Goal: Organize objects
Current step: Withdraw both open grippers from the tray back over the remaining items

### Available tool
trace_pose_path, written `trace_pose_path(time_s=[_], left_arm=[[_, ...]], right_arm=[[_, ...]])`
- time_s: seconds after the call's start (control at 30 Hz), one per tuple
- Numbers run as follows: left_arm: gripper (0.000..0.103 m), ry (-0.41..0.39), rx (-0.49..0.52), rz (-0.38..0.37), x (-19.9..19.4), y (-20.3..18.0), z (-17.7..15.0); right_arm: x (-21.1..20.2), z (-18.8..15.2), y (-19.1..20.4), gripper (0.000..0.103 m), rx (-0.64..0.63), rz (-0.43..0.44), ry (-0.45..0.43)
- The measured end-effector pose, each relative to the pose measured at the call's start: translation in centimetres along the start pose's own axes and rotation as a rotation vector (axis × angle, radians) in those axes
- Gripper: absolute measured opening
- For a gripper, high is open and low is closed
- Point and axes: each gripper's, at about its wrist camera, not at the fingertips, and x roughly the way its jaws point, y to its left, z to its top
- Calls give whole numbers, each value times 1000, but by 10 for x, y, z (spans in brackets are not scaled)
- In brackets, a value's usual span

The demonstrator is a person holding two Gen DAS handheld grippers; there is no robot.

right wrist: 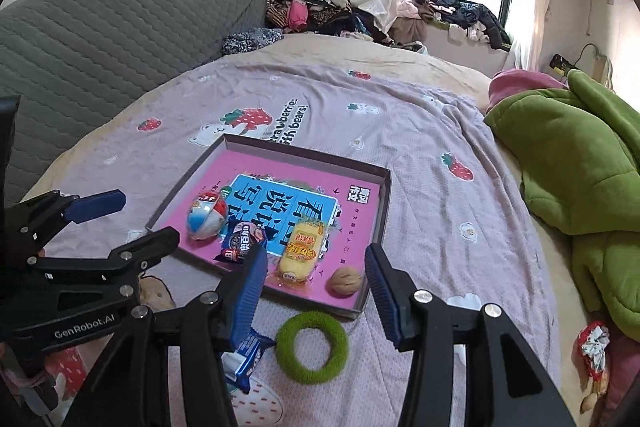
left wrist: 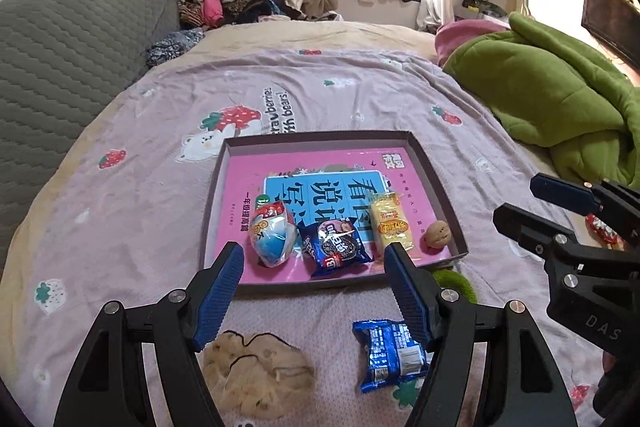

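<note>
Tray (right wrist: pixel 224 151) lay on the bed (right wrist: pixel 420 147), holding, left to right: egg-shaped toy (right wrist: pixel 206 213), cookie packet (right wrist: pixel 240 243), yellow cake (right wrist: pixel 300 253), walnut (right wrist: pixel 345 279). In front: blue wrapper (left wrist: pixel 386 355), green ring (right wrist: pixel 312 347). Left tool (left wrist: pixel 314 263) and right tool (right wrist: pixel 316 267) both stood released, empty.

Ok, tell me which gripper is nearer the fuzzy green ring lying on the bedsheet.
Right. The right gripper hangs just above the fuzzy green ring, which lies below its open jaws. The left gripper is off to the ring's left, over the blue snack packet.
</note>
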Motion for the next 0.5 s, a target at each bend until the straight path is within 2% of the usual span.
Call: trace_pose_path(time_s=[0.5], left_arm=[[74, -43, -4, -22, -53, 1, -15]], right_arm=[[-53, -15, 17, 51, -49, -61, -28]])
